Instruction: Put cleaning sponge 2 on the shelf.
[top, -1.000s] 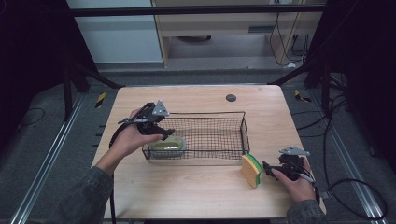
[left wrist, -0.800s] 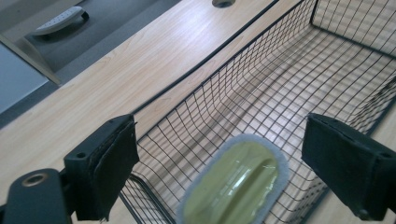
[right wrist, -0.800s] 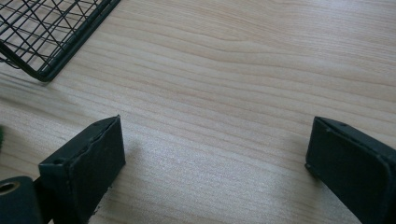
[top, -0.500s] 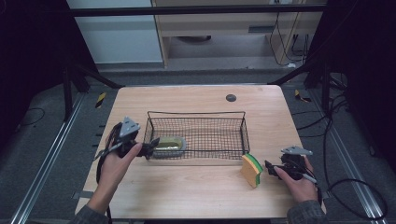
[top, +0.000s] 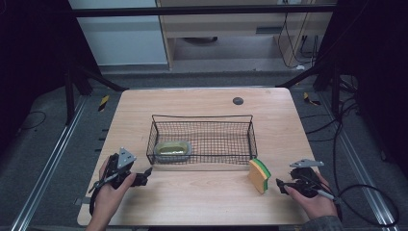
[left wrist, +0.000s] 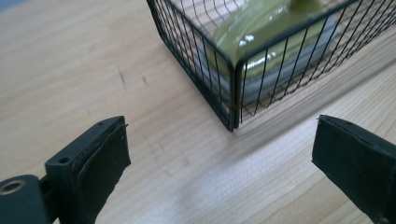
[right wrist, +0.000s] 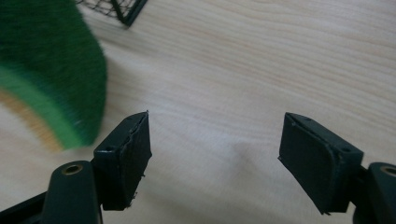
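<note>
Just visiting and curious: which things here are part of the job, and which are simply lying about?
In use:
wire basket
green soap dish inside it
sponge standing by the right hand-held gripper

Lying about:
small dark disc on the table

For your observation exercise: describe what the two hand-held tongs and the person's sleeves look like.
Both tongs, left and right, are black, each topped by a grey three-cornered plate, with a black cable trailing behind. Their jaws are flat black blocks with dark pads, and a brass-coloured fastening sits at the jaw base. A grey sleeve cuff shows at the right wrist.
</note>
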`<state>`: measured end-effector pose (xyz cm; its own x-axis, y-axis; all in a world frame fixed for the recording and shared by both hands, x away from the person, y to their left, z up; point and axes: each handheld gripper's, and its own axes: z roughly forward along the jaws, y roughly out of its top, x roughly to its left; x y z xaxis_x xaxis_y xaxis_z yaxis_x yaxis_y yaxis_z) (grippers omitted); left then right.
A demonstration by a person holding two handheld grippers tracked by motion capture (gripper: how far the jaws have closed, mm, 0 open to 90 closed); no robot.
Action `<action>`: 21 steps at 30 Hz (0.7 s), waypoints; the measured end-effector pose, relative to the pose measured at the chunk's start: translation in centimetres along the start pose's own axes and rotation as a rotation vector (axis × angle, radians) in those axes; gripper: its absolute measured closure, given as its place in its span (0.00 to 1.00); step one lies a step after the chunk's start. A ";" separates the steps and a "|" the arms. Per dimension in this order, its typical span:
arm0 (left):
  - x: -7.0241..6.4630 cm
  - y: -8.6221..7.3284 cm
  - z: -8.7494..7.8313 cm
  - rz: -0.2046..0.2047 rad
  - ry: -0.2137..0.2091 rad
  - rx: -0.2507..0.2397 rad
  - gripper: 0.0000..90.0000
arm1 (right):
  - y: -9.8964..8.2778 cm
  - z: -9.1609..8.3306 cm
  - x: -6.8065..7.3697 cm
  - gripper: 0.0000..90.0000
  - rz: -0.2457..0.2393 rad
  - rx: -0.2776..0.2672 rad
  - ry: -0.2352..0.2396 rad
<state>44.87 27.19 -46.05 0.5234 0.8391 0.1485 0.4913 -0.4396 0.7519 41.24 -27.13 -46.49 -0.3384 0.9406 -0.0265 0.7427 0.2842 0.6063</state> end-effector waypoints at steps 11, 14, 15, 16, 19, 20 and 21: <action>-0.1 -1.5 2.5 -0.038 -0.097 0.110 0.03 | 1.9 -4.9 2.3 0.29 -0.081 0.053 0.043; 0.1 -1.7 2.8 -0.054 -0.103 0.112 0.03 | 2.7 -6.1 2.9 0.30 -0.101 0.058 0.043; 0.2 -1.8 2.9 -0.055 -0.104 0.116 0.03 | 3.0 -6.4 3.0 0.30 -0.107 0.057 0.044; 0.2 -1.8 3.0 -0.052 -0.107 0.123 0.03 | 3.3 -6.6 3.1 0.30 -0.112 0.057 0.043; 0.1 -2.2 3.6 -0.053 -0.123 0.156 0.03 | 4.4 -7.3 3.4 0.30 -0.114 0.050 0.046; 0.1 -2.3 3.7 -0.055 -0.127 0.153 0.03 | 4.8 -7.4 3.6 0.30 -0.113 0.052 0.054; 0.1 -2.3 3.8 -0.057 -0.127 0.146 0.02 | 5.0 -7.5 3.7 0.29 -0.118 0.052 0.057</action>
<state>46.40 27.07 -50.21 0.5704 0.8211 0.0193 0.6139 -0.4419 0.6541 39.42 -23.60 -37.61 -0.4565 0.8883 -0.0492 0.7243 0.4032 0.5593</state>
